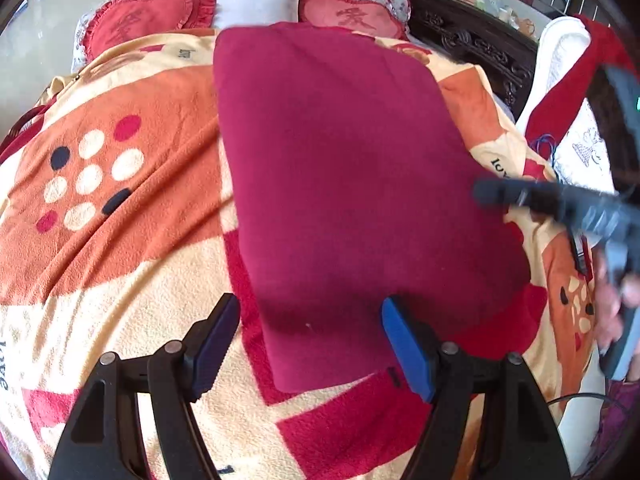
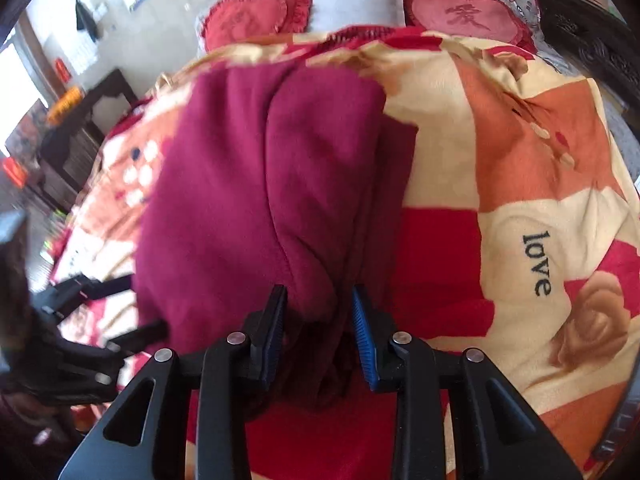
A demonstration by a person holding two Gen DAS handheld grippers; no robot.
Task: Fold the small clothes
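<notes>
the folded dark-red fleece garment [image 1: 360, 200] lies flat on the orange-and-cream patterned fleece blanket [image 1: 120, 240] – left gripper [image 1: 308, 344] gapes empty over its near edge, right gripper [image 2: 318, 336] straddles a bunched fold, pads seemingly slack – that bunch could drag and undo the fold.

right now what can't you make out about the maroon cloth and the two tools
- Right wrist view: whether the right tool pinches the maroon cloth; the bunched fabric hides the contact.
- Right wrist view: the cloth's near edge, behind the tool's arms.
- Left wrist view: the right tool's tips, motion-blurred at the right edge.
- Either view: what garment it is; it lies folded on the blanket.
</notes>
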